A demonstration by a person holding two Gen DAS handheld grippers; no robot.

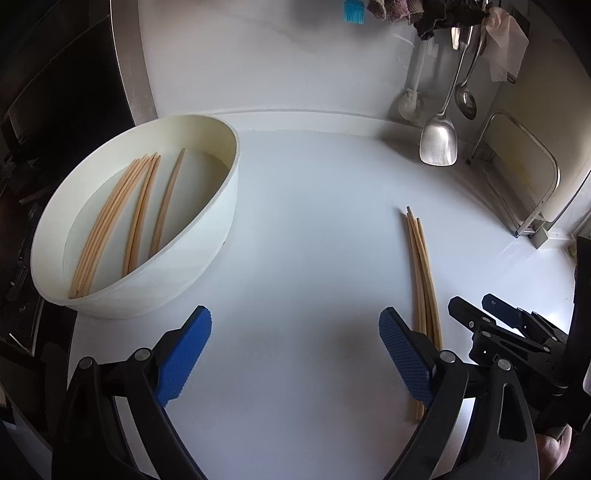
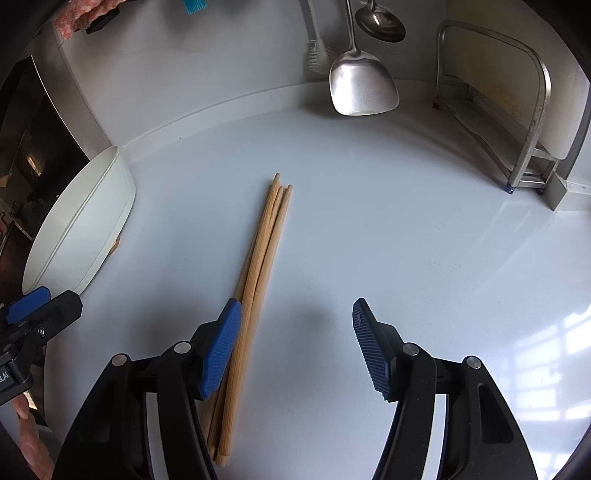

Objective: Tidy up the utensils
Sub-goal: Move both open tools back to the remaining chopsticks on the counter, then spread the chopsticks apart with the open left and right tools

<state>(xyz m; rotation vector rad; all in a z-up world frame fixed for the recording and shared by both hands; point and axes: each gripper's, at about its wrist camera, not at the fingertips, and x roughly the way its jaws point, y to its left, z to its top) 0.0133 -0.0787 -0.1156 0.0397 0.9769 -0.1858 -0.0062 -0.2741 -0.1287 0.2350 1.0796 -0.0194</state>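
We are holding both grippers over the white countertop point(image 2: 369, 221), the left gripper point(image 1: 295, 354) spread wide and gripping nothing, the right gripper point(image 2: 295, 347) likewise wide and carrying nothing. The loose bundle of pale wooden chopsticks point(image 2: 264, 273) is lying flat on the counter, running from six toward twelve o'clock just beside the right gripper's left pad, while several more are already resting in the round white plastic tub point(image 1: 207, 236) at nine o'clock (seven or so, by our count). We are judging this the pickup step: next we are needing to shift the right gripper left to straddle the bundle, pinch it, and carry it to the tub.

One white bowl point(image 1: 155, 295), three loose chopsticks point(image 2: 264, 251), one spatula point(image 2: 362, 86), one ladle point(image 2: 380, 24)
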